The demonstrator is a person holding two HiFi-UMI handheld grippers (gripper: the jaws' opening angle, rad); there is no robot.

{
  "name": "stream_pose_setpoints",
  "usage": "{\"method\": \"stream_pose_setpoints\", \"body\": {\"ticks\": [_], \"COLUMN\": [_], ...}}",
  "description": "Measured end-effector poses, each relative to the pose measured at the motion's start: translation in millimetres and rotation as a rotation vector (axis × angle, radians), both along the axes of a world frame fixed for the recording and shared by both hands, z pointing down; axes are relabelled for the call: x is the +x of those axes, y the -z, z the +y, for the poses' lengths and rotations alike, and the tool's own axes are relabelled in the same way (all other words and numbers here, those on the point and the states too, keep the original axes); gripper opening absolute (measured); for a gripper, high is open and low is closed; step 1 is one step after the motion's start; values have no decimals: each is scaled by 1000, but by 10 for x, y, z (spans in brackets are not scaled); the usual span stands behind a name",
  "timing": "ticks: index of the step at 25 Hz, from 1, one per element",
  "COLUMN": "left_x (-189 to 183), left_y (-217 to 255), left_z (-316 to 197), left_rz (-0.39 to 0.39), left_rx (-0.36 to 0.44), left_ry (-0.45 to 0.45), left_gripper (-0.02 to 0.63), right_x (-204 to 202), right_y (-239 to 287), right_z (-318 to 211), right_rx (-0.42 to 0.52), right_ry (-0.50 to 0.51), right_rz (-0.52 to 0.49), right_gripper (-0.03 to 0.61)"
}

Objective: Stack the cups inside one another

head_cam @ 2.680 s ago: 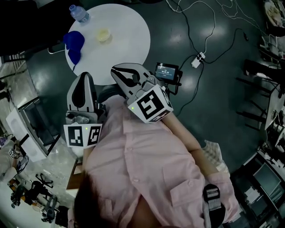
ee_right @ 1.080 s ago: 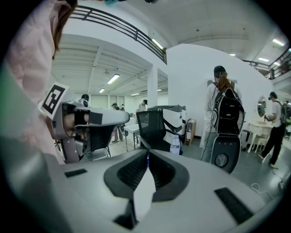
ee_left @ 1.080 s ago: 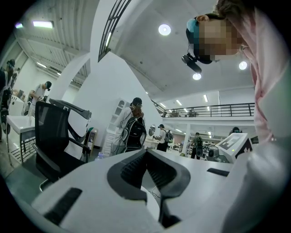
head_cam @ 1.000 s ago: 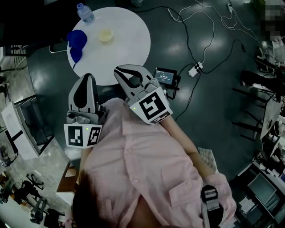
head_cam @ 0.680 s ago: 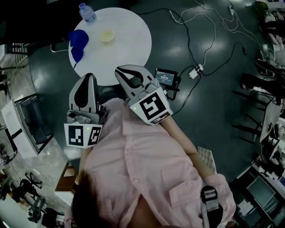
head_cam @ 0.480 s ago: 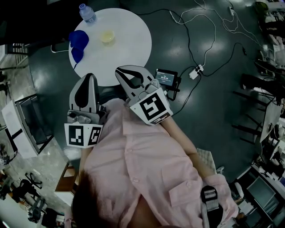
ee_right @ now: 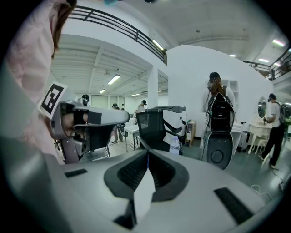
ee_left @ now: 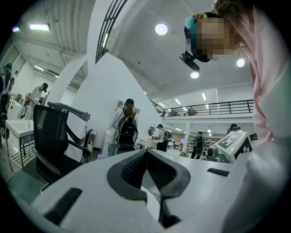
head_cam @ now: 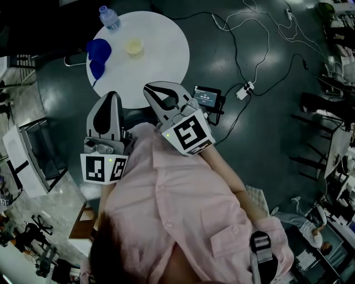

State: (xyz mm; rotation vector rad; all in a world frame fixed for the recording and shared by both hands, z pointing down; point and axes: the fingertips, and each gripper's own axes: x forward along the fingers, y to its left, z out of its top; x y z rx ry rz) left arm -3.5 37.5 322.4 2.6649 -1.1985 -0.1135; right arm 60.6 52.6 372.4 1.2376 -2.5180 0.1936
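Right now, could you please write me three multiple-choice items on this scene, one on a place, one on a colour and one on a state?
1. Where does the water bottle stand?
A. On the floor
B. At the rim of the round white table
C. On a chair

2. What colour are the cups at the table's left edge?
A. Blue
B. Red
C. Green

3. How do the jaws of the right gripper stand?
A. Wide apart
B. Closed on a cup
C. Together, with nothing between them

Answers: 1 B, the head view shows it on the tabletop, right at the rim; 2 A, they show deep blue against the white top; 3 C, the right gripper view shows the jaws meeting with nothing held.
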Motion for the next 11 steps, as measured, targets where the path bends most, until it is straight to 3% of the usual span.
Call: {"method": "stream_pose_setpoints", "body": {"ticks": [11], "left_x": [71], "left_y": [43], "left_z": [-25], "left_rz": [-5], "left_rx": [-2], "left_ry": [-5], "left_gripper": [17], "right_x": [52], "right_y": [34], "right_z": [-17], "right_rx": [-5], "right_ry": [3], "right_rz": [1], "right_gripper": [34]}}
